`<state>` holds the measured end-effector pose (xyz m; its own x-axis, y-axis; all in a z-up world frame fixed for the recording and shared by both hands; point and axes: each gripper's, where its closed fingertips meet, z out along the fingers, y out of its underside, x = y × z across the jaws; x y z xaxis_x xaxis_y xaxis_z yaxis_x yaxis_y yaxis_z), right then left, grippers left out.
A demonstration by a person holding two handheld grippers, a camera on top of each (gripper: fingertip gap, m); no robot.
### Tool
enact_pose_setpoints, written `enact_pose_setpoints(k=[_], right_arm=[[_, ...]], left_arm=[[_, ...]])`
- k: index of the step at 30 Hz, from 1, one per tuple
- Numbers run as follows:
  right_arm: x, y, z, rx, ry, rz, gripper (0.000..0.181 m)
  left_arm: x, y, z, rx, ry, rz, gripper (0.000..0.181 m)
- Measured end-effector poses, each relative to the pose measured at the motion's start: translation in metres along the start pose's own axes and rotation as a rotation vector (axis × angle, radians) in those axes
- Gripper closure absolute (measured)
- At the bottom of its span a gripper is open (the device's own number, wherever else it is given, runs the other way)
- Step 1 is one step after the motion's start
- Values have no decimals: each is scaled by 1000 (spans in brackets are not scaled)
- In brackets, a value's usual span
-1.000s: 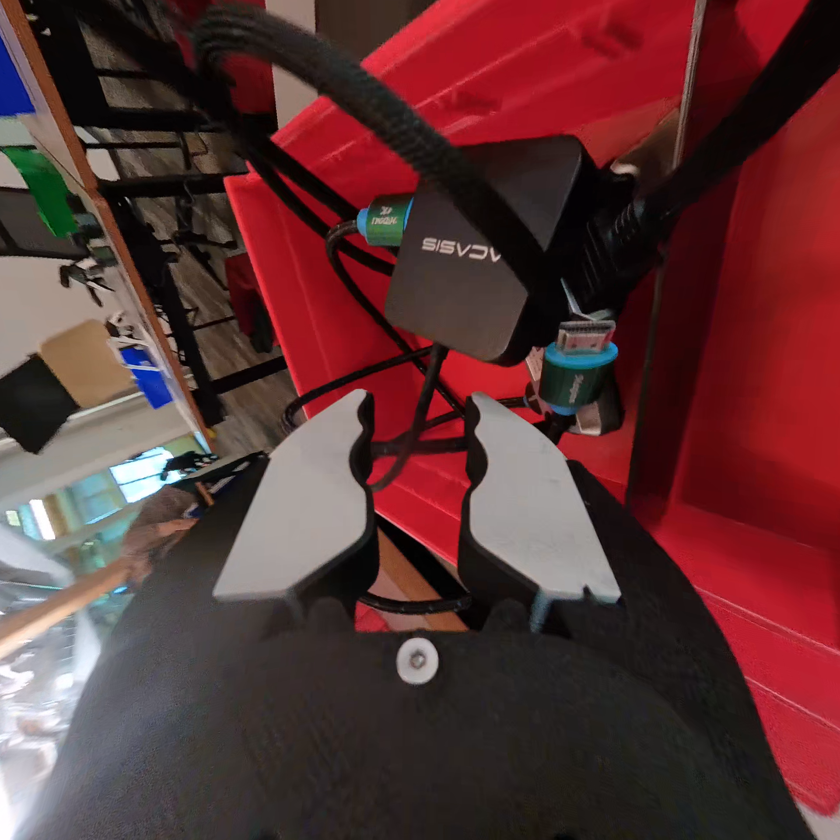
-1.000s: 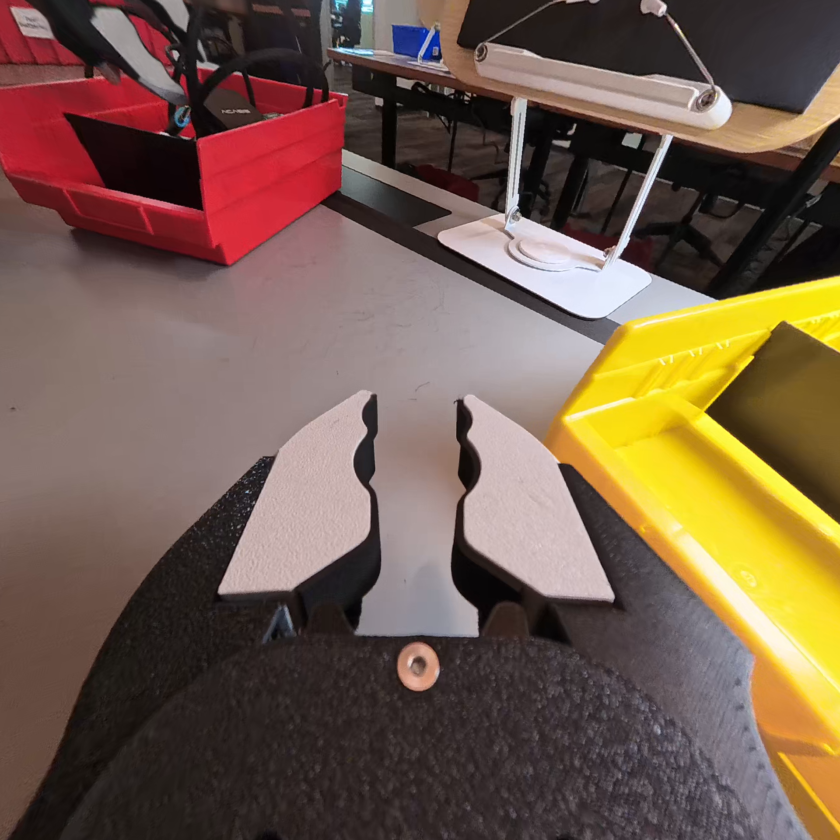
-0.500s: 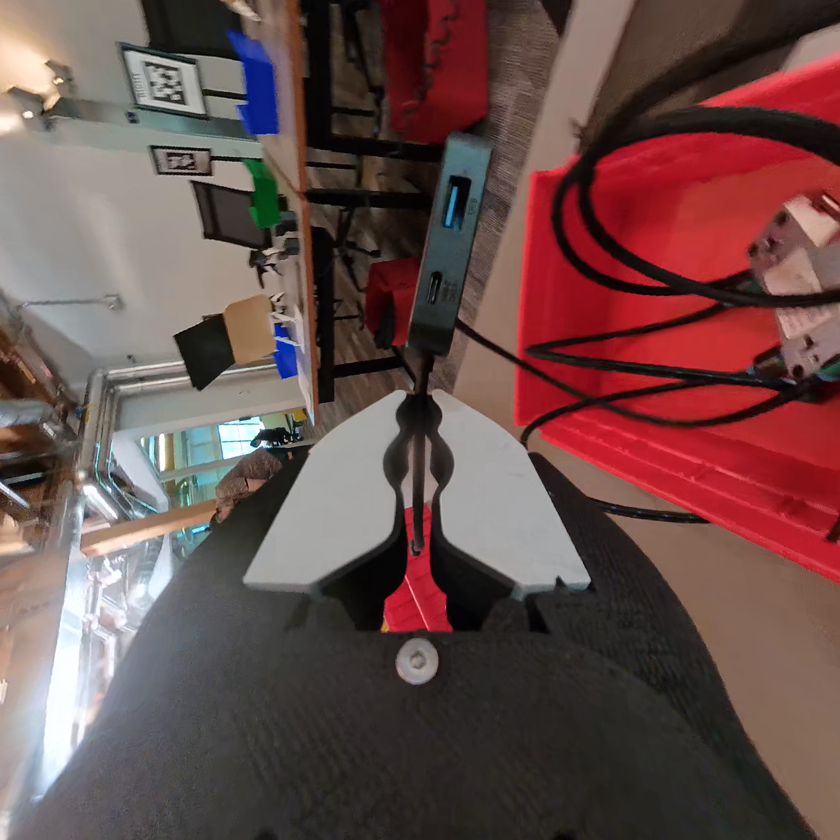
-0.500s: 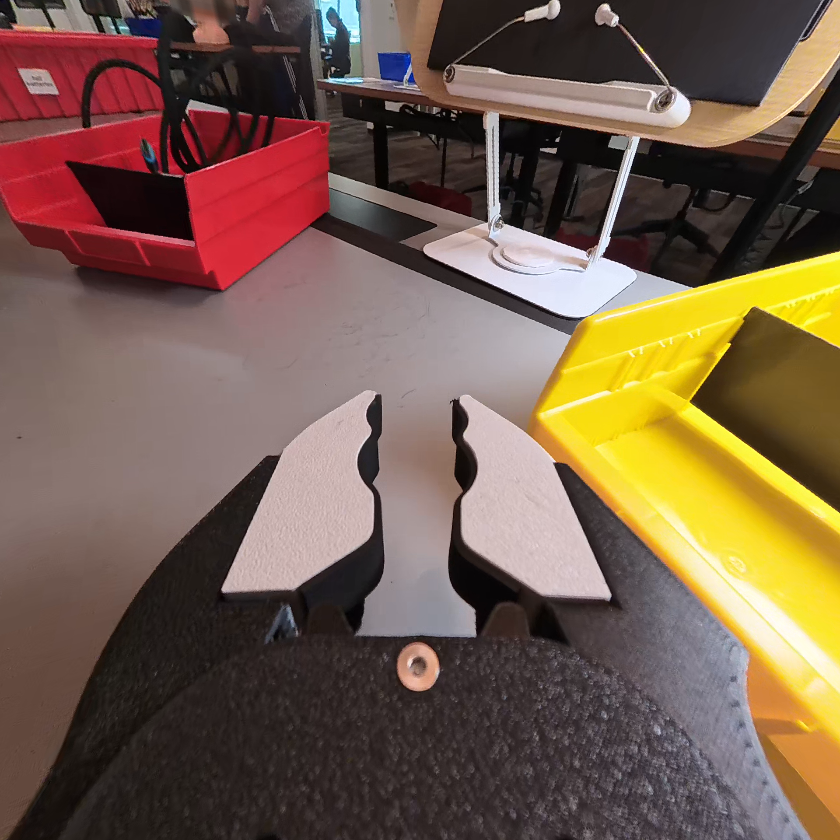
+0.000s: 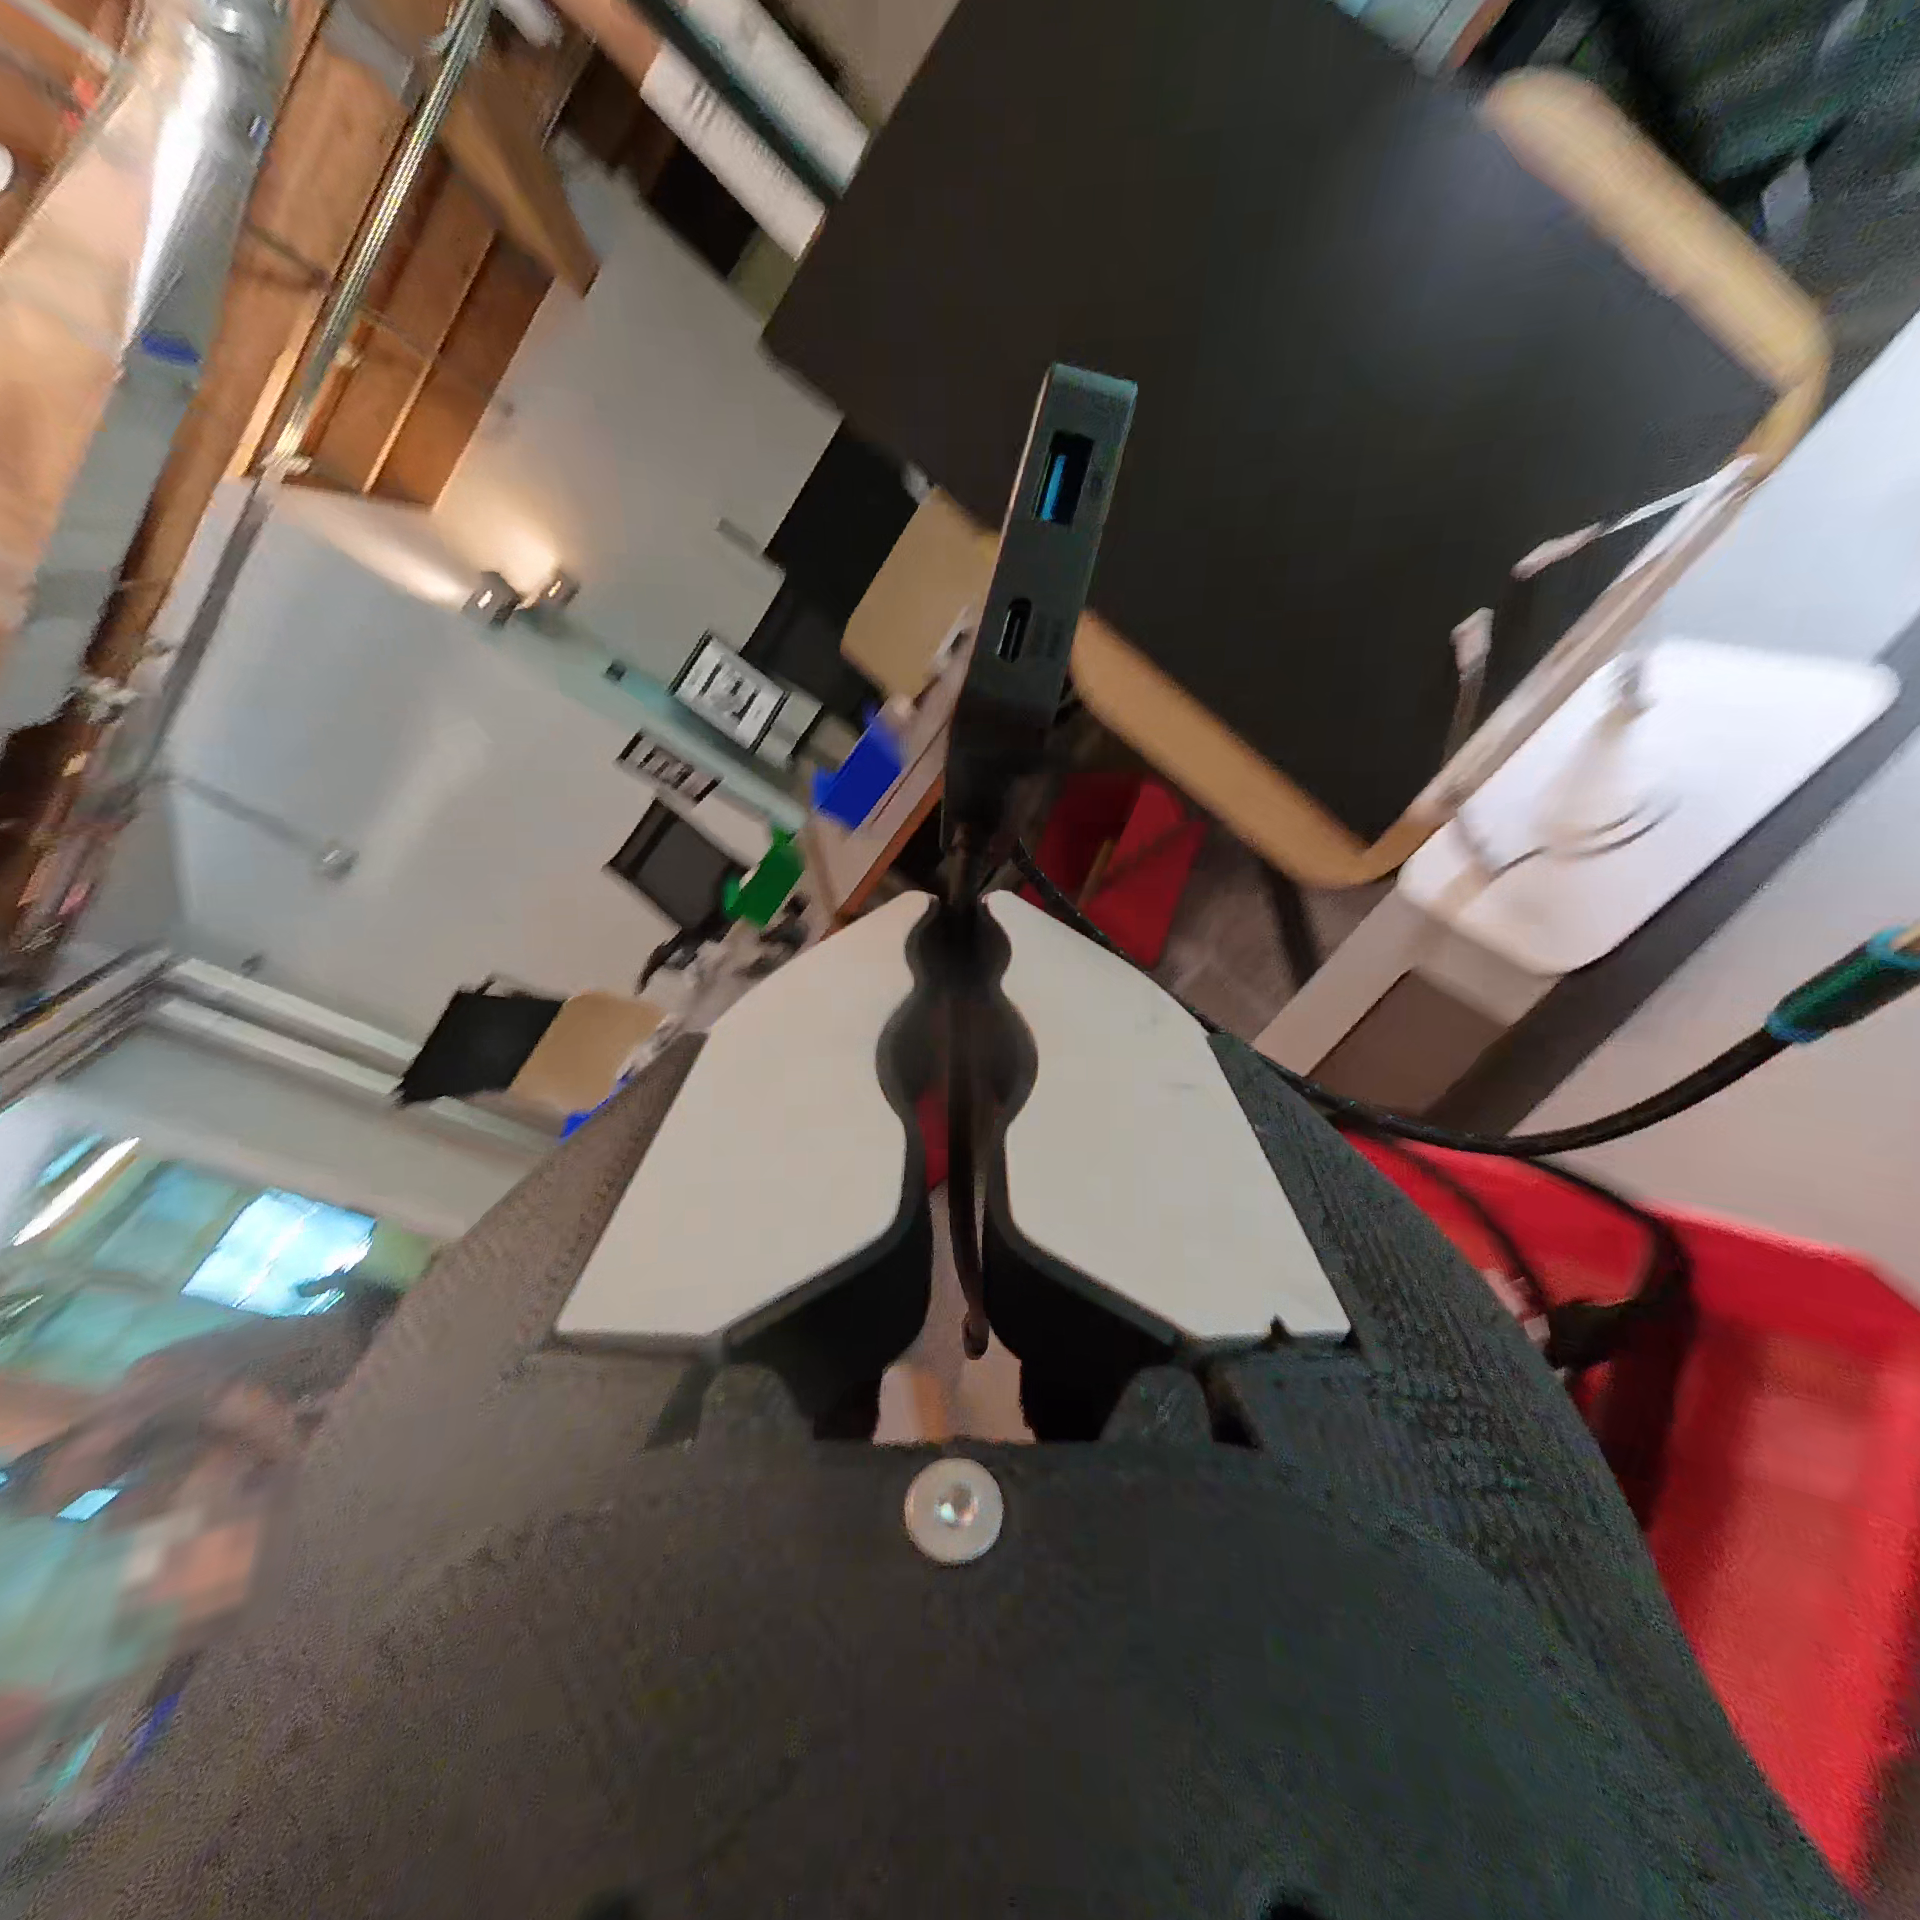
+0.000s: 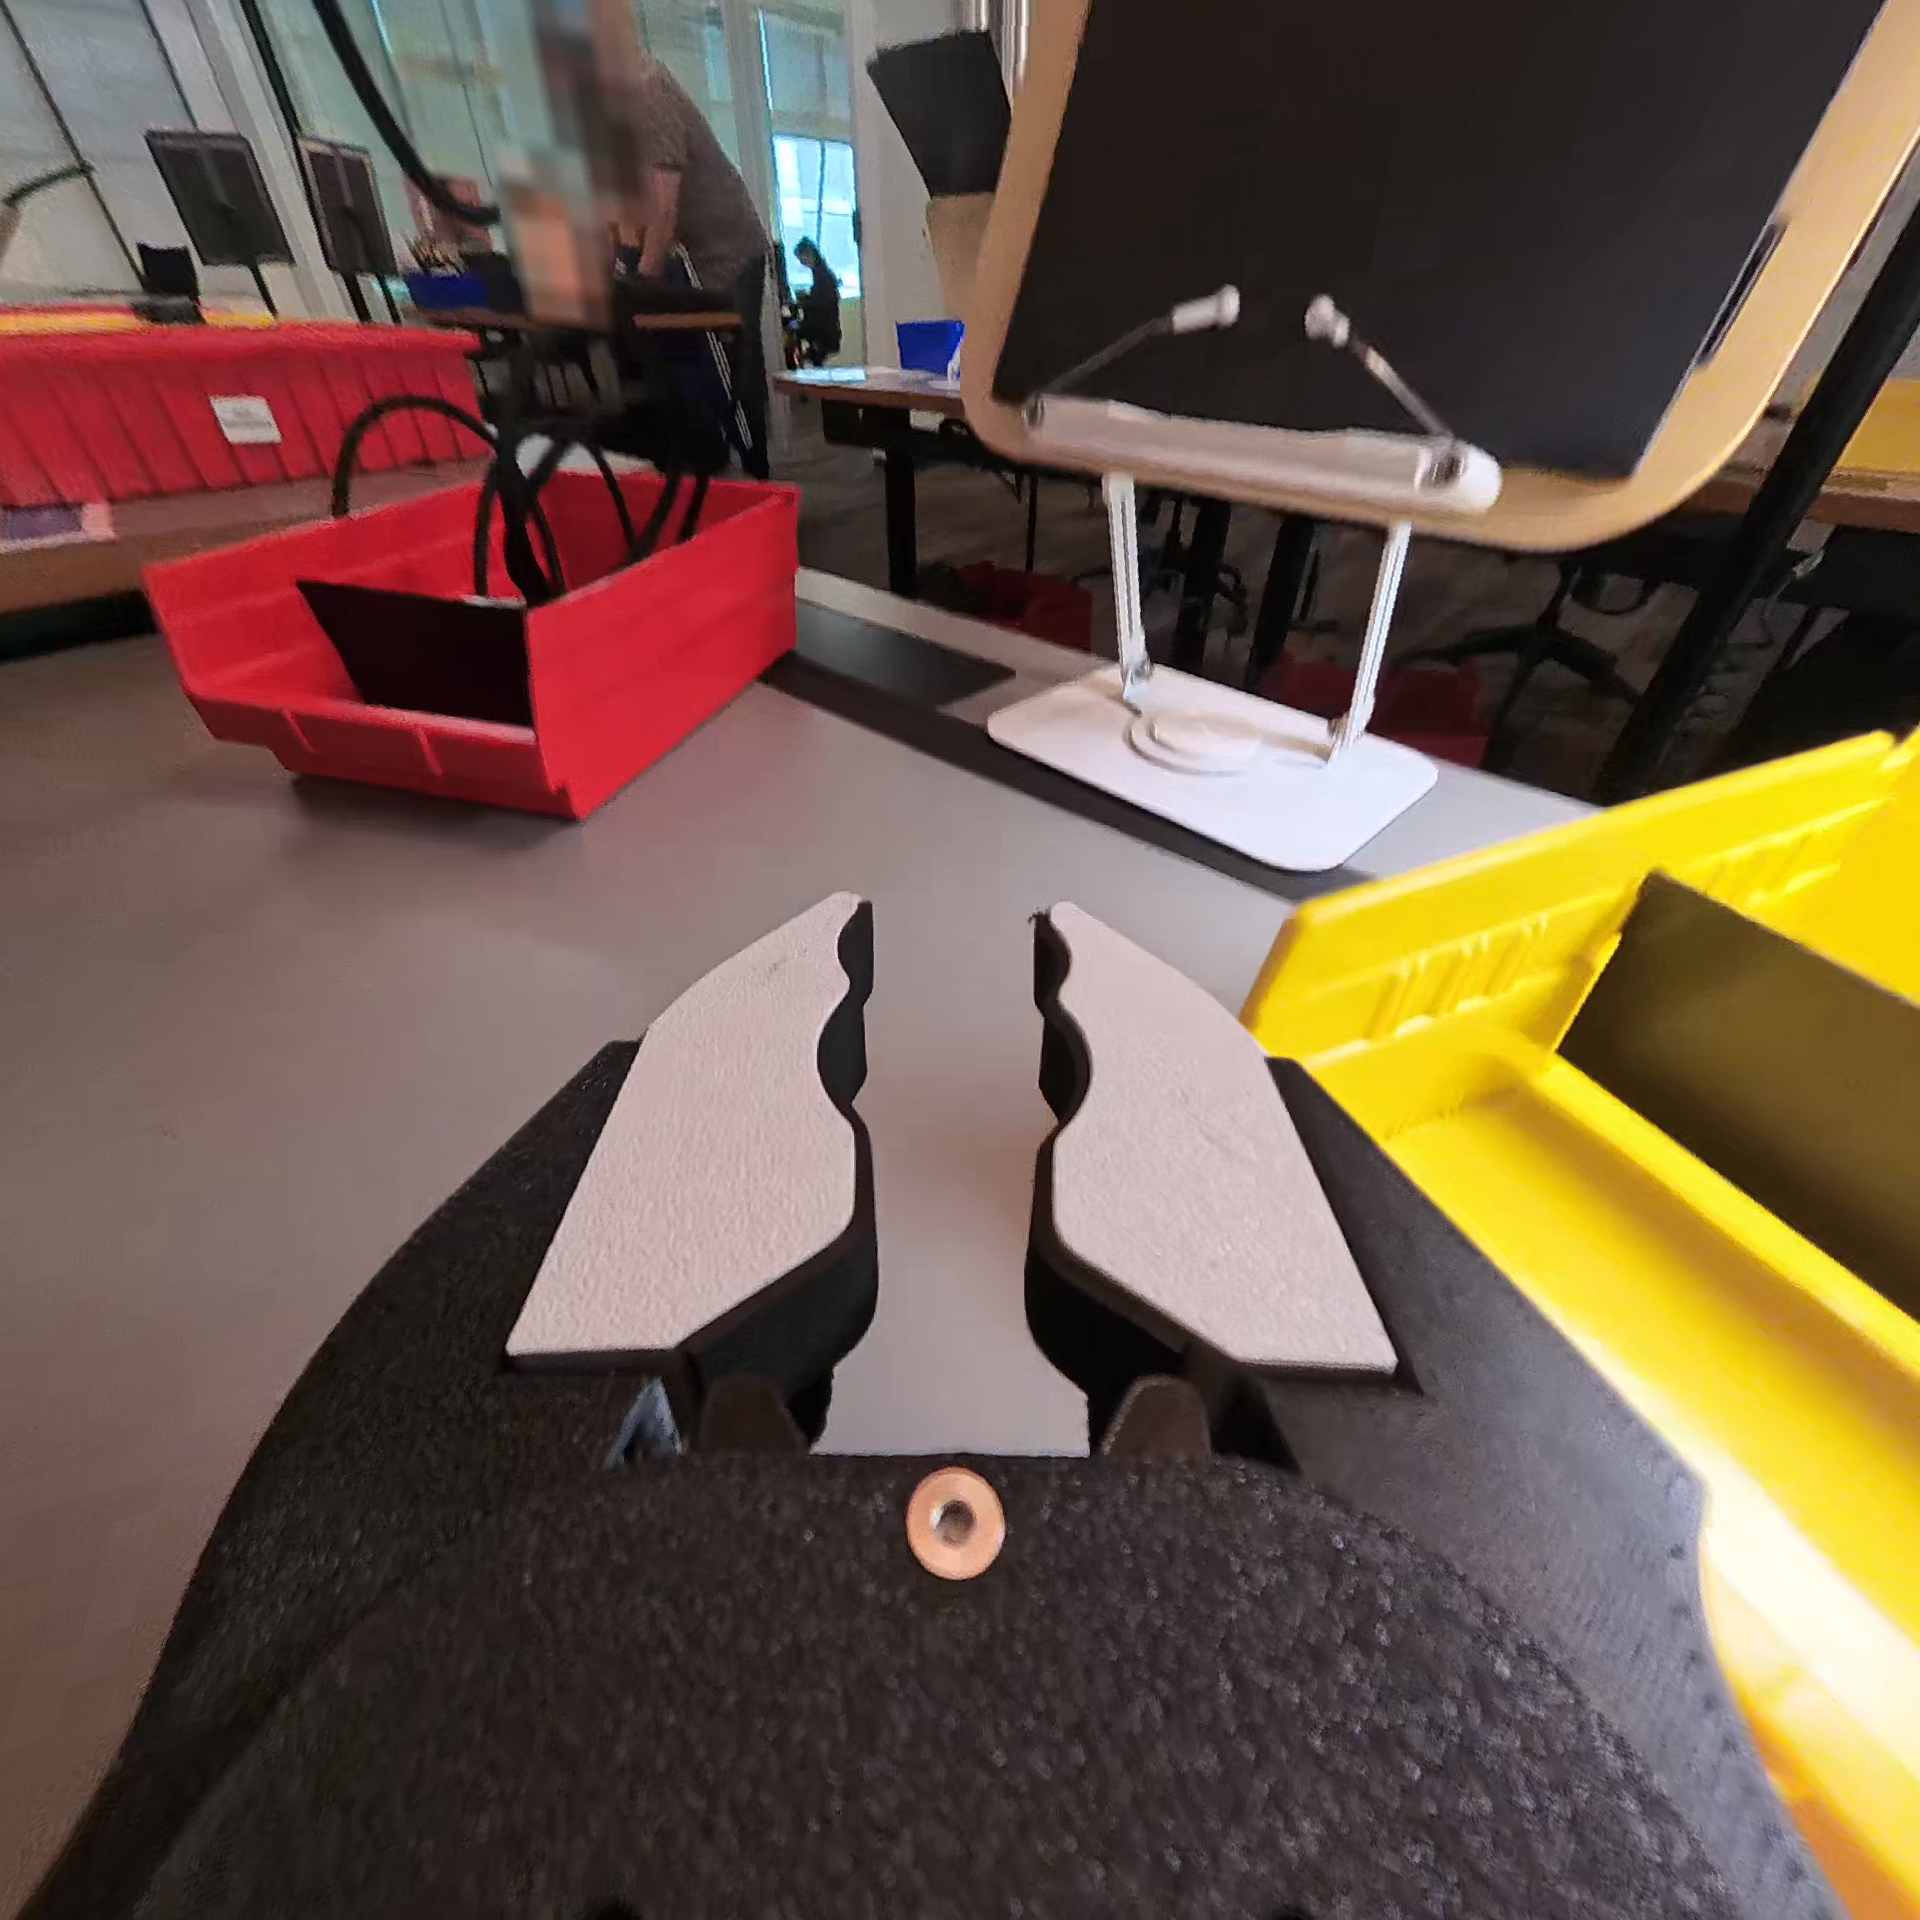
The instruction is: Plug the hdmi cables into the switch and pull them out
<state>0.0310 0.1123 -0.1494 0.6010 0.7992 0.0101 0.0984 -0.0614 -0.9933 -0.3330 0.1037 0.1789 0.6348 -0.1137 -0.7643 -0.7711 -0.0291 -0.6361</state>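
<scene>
In the left wrist view my left gripper [image 5: 961, 920] is shut on the thin black cable [image 5: 968, 1195] of a dark grey switch [image 5: 1049, 582]. The switch sticks out beyond the fingertips in the air, its narrow side with a blue port facing me. An HDMI cable with a blue-green plug [image 5: 1829, 997] trails at the right over the red bin [image 5: 1766, 1403]. In the right wrist view my right gripper [image 6: 948, 914] is open and empty, low over the grey table [image 6: 312, 987]. The red bin [image 6: 644, 644] holds looped black cables [image 6: 520, 499].
A yellow bin [image 6: 1558, 1039] stands close on the right of my right gripper. A tablet [image 6: 1455, 208] on a white stand [image 6: 1226, 758] is at the table's far edge. A person stands beyond the red bin, among other tables. The tips of one gripper are about 50 centimeters away from the tips of the other.
My left gripper closed on the switch's thin cable, lifted the switch out of the red bin and swung it up and round. My right gripper stayed open and shifted slightly.
</scene>
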Motion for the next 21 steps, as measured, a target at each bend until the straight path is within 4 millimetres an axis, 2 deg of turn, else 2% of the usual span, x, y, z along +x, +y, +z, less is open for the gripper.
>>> enact_pose_setpoints(k=[3,6,8,10,13,16,19,21], right_arm=[[-5,-51,-6,109,-31,-42,152],[-12,-115,-19,248,-36,-154,154],[-26,-152,-30,322,-85,-230,154],[-48,-172,-36,331,-192,-297,152],[-73,-176,-36,301,-300,-384,139],[-94,-159,-33,264,-425,-412,136],[-95,-151,-31,271,-451,-402,163],[-92,-144,-31,229,-463,-417,168]], left_arm=[[48,-37,-15,161,130,-79,176],[108,-63,-28,303,256,-146,176],[151,-79,-37,394,349,-201,176],[194,-91,-45,477,450,-266,176],[251,-104,-56,589,595,-380,176],[289,-113,-61,671,712,-498,176],[312,-112,-57,701,779,-573,176],[321,-106,-52,693,831,-619,176]])
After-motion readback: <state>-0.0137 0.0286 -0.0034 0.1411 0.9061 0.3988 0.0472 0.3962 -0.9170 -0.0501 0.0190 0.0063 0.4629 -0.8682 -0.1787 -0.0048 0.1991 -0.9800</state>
